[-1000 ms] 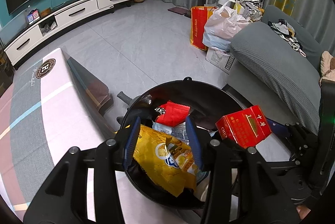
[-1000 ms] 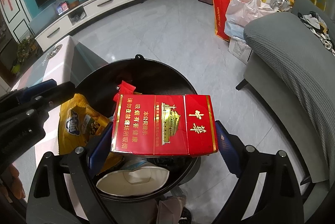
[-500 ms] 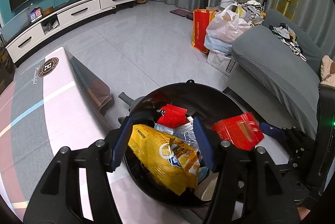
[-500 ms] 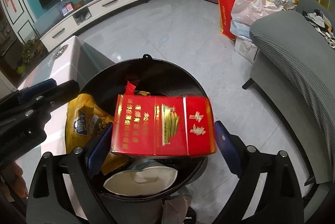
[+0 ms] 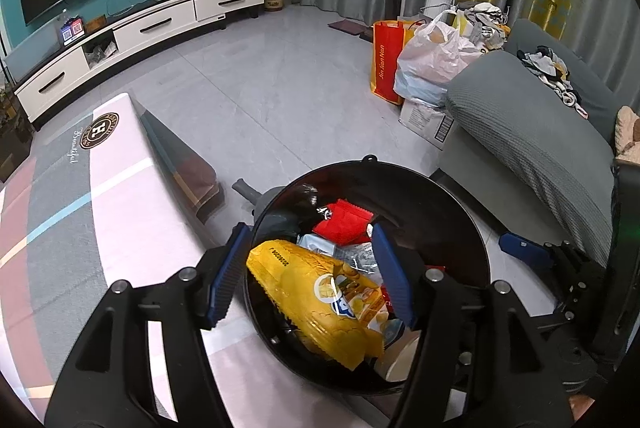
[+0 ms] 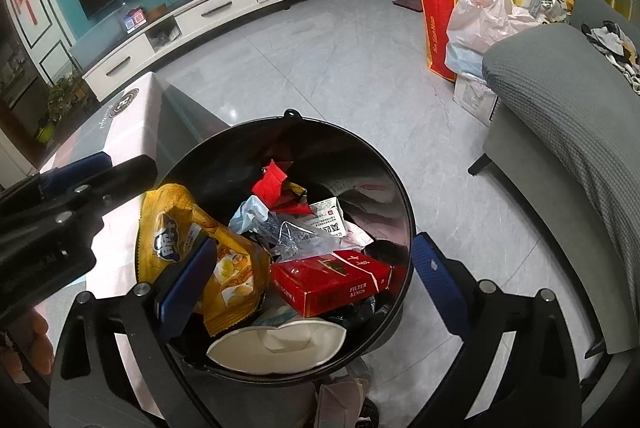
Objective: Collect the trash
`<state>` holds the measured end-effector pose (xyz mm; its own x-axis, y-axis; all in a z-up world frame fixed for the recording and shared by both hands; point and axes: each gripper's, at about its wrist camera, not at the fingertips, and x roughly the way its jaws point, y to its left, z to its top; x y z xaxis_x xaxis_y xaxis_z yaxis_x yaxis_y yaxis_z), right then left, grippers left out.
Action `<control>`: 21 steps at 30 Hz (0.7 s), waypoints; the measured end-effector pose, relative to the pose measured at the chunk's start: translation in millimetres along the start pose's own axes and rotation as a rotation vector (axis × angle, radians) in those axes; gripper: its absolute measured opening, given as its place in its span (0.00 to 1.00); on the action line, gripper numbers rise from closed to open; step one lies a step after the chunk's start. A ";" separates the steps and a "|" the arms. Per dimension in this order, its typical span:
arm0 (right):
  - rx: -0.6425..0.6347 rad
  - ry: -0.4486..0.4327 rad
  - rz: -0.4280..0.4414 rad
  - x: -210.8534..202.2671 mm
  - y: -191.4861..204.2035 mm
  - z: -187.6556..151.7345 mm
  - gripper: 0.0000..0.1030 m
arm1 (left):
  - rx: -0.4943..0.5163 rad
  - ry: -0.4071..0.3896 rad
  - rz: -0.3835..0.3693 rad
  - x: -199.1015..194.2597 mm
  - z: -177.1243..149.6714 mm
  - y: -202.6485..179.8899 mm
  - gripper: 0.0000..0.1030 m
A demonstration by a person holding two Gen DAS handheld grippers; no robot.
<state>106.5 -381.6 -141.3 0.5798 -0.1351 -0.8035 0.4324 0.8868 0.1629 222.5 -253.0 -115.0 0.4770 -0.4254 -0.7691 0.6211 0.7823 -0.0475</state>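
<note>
The red cardboard cigarette box (image 6: 332,282) lies inside the round black trash bin (image 6: 400,196); both the right claw (image 6: 312,286) and left claw (image 5: 310,276) gape wide, empty. The drop looks done; next, seek remaining litter.

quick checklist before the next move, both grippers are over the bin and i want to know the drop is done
1. Red cigarette box out of the right gripper and lying in the black bin: ok.
2. Right gripper open, nothing between its fingers: ok.
3. Left gripper open, not clamping the yellow chip bag: ok.
4. Chip bag fully inside the bin: not ok, its upper edge pokes up over the rim on the table side.
5. Bin has room for more: cannot tell; the trash is piled high near the rim.
6. More trash left on the table: cannot tell; only a bare part of it shows.
</note>
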 end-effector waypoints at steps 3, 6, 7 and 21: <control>-0.001 -0.003 -0.001 -1.7 0.2 -0.4 0.93 | -0.004 -0.004 0.010 -1.9 -0.4 3.7 0.68; -0.001 -0.003 -0.001 -1.7 0.2 -0.5 0.93 | -0.009 -0.006 0.023 -4.0 -0.8 6.6 0.74; -0.001 -0.002 -0.001 -2.2 0.1 -0.7 0.93 | -0.013 -0.006 0.026 -4.6 -0.7 7.9 0.75; 0.005 -0.023 -0.004 -14.9 -1.8 -2.2 0.95 | -0.043 -0.001 0.074 -14.6 -7.9 18.5 0.92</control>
<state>95.6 -380.2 -131.0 0.5940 -0.1491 -0.7905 0.4381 0.8841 0.1625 222.1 -228.7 -109.7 0.5208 -0.3663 -0.7711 0.5568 0.8304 -0.0184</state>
